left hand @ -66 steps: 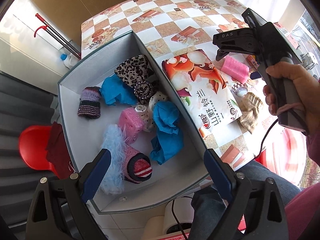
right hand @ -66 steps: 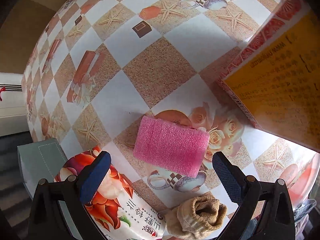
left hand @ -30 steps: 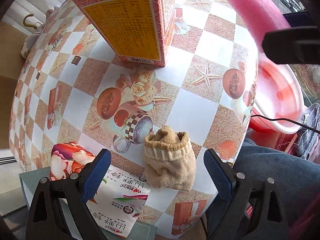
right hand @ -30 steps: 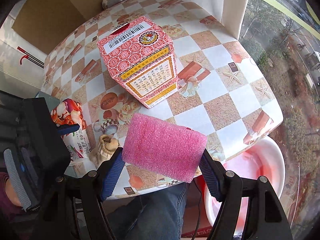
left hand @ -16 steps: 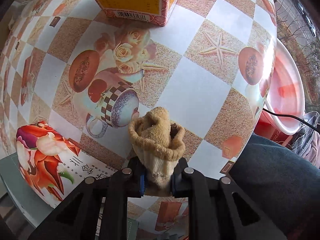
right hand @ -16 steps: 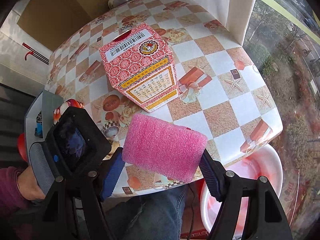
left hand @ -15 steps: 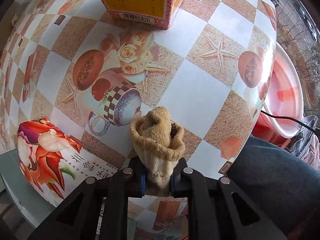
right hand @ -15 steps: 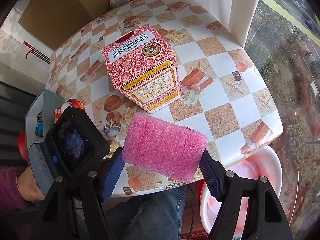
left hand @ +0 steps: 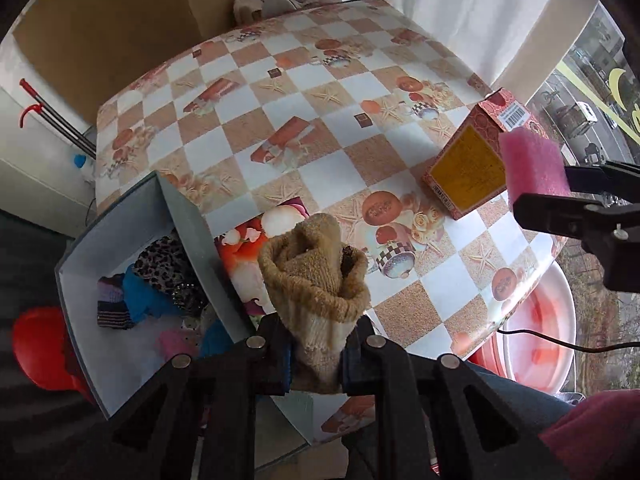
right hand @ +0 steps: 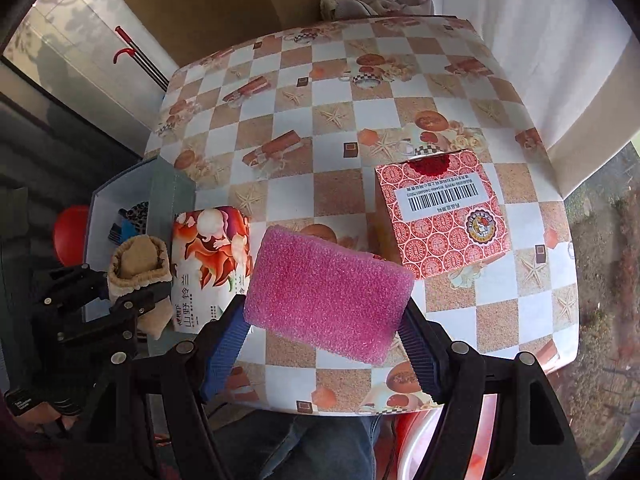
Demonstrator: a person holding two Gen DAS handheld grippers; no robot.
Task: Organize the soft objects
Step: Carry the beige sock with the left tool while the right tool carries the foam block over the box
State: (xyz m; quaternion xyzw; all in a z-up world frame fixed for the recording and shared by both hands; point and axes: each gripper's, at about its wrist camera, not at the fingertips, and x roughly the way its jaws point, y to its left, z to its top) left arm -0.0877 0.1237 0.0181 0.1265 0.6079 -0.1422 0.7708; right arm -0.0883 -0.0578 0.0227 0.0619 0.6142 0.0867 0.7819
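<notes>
My left gripper [left hand: 315, 354] is shut on a beige rolled sock [left hand: 316, 276], held in the air over the table's near edge, beside the grey box [left hand: 192, 220]. The same sock [right hand: 138, 266] shows at the left of the right wrist view, in the left gripper [right hand: 132, 300]. My right gripper [right hand: 324, 344] is shut on a pink foam sponge [right hand: 326, 292], lifted above the checkered table [right hand: 332, 120]. That sponge [left hand: 534, 166] appears at the right edge of the left wrist view. Inside the grey box lie several soft items [left hand: 160, 280]: leopard, blue, striped and pink cloths.
A flower-printed tissue pack [right hand: 212, 256] lies by the box wall. A red patterned carton [right hand: 444, 212] stands on the right of the table. A pink basin [left hand: 540, 332] sits on the floor at right, a red stool [left hand: 36, 340] at left. The person's legs [right hand: 296, 440] are below the table edge.
The left gripper closed on the beige sock, lifted it off the table and swung toward the grey box. The right gripper, still holding the pink sponge, rose and rolled.
</notes>
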